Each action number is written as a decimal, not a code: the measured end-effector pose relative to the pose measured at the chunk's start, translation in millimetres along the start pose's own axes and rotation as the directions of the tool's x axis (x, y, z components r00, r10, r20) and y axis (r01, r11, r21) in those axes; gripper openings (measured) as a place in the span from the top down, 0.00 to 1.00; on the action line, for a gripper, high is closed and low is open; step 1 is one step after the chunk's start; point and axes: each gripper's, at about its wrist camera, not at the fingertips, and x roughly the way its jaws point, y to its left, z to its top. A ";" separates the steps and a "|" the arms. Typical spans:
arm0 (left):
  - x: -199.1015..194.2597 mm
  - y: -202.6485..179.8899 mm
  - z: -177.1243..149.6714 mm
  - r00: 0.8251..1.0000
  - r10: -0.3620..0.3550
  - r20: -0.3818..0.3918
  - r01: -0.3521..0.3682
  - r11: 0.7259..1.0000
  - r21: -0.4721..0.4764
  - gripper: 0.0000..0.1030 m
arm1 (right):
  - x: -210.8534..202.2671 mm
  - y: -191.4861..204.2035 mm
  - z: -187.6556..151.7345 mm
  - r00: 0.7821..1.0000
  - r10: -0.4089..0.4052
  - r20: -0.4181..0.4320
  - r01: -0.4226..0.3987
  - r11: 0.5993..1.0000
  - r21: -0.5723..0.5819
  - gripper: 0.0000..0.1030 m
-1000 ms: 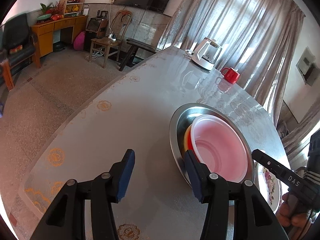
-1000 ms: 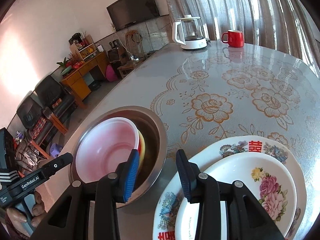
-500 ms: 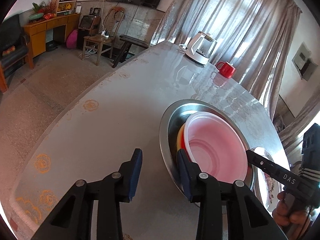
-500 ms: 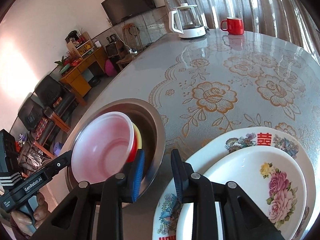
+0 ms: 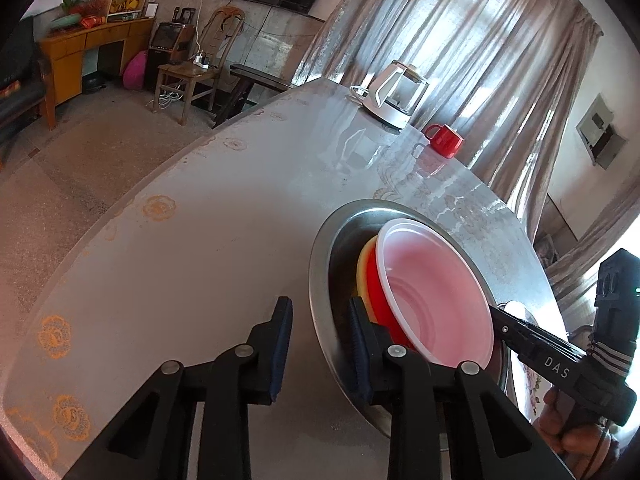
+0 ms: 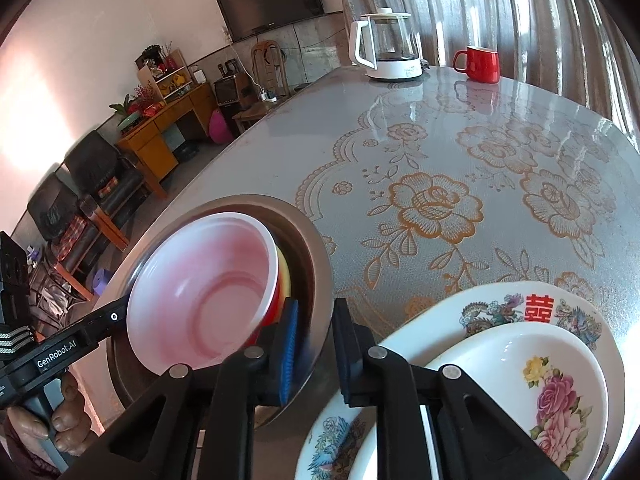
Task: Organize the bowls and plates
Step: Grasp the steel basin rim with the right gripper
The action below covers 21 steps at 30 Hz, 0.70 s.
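Clamping both sides of the steel basin [image 5: 320, 264] is my step now. My left gripper [image 5: 320, 344] has just been closing, its jaws pinched across the basin's near rim, one pad outside, one inside. My right gripper [image 6: 314, 344] has just been closing too, jaws nipped on the opposite rim. The pink bowl [image 6: 200, 292] leans tilted inside over a red and a yellow one; the flowered plates [image 6: 560, 360] sit just beside the basin on the table [image 6: 440, 160]. I judge a level, even lift matters, or the leaning bowls slide out.
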 end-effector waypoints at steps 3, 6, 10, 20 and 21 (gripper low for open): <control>-1.8 -4.1 -1.2 1.000 -0.005 0.007 0.005 1.000 0.016 0.82 | 0.3 0.7 0.3 1.000 -0.002 -0.001 0.002 1.000 -0.003 0.86; -3.3 -6.6 -3.5 1.000 0.009 0.008 -0.009 0.999 0.036 0.83 | -2.3 1.5 0.1 1.000 0.014 0.001 -0.014 1.000 0.008 0.86; -6.9 -2.7 -8.2 1.000 0.003 0.003 -0.003 1.000 0.023 0.83 | -7.0 2.9 -0.2 0.999 0.047 0.003 -0.047 0.999 0.021 0.86; -21.6 -2.2 -20.4 1.000 0.015 0.012 -0.015 0.999 0.029 0.82 | -4.1 9.4 -10.7 0.996 0.085 -0.032 -0.084 0.996 0.033 0.86; -23.2 -2.1 -21.7 1.000 0.013 0.013 -0.013 1.000 0.028 0.82 | -3.8 9.7 -11.8 0.996 0.083 -0.037 -0.082 0.996 0.031 0.86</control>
